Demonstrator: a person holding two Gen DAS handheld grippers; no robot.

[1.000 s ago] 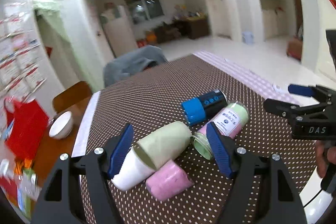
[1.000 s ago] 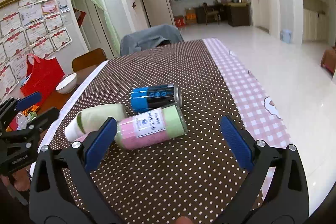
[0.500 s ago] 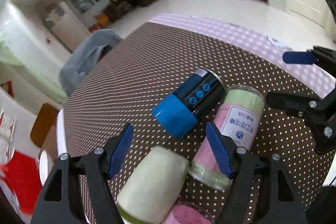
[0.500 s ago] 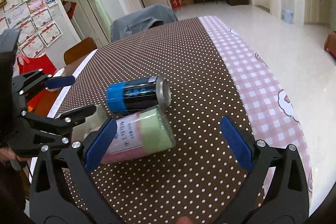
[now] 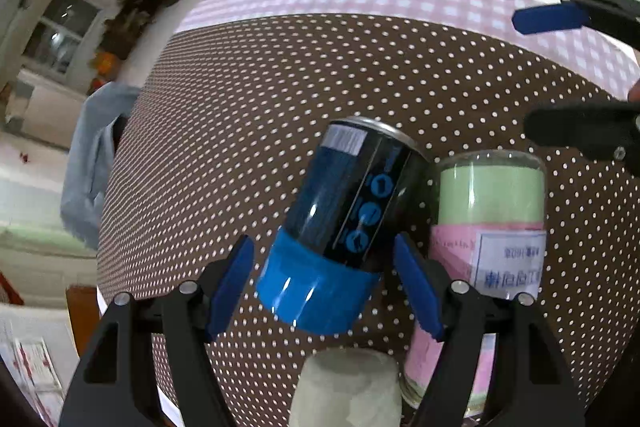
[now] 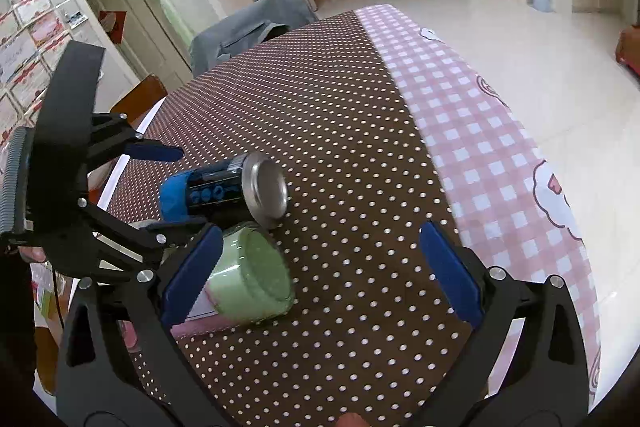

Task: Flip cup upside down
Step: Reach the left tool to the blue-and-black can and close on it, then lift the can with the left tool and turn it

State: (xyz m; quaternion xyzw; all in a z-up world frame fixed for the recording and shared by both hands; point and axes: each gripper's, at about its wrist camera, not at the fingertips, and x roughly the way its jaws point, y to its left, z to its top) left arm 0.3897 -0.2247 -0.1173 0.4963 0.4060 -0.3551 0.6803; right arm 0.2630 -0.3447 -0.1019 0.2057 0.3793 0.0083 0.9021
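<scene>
both grippers: black plastic frames w/ triangular cutouts, silver screws at the joints, blue pads on the fingers. left gripper (image 5: 324,283), right gripper (image 6: 320,273). seen from right cam, left one has a ribbed grey strip along its side & a thin black cable.

- Pink-and-green cup (image 5: 490,223): white label with blue characters, upside down, not legible.
- Black-and-blue cup (image 5: 352,203): blue round marks and a pale patch, unreadable.
</scene>
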